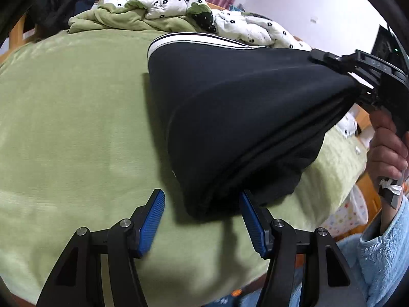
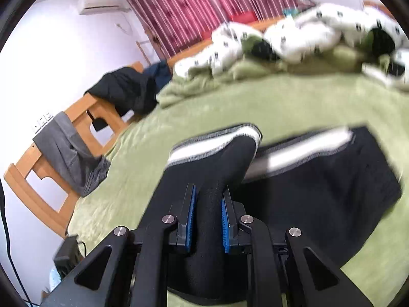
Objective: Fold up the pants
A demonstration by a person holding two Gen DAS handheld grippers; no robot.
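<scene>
Two grippers at work over the green bedspread (image 1: 64, 128). Black pants (image 1: 230, 117), white stripe along one edge, partly lifted off the bedspread. Right gripper (image 2: 207, 211) pinches a thick bunch of the dark fabric between its blue pads, raising one end so the cloth hangs in a tent; judged to be carrying that end over for a fold. Left gripper (image 1: 202, 220) spread wide, low at the near drooping corner of the pants, one pad touching the cloth, nothing clamped — likely ready to catch or steady that corner. Rumpled white quilt (image 1: 230, 23) beyond the pants. Right view blurred.
</scene>
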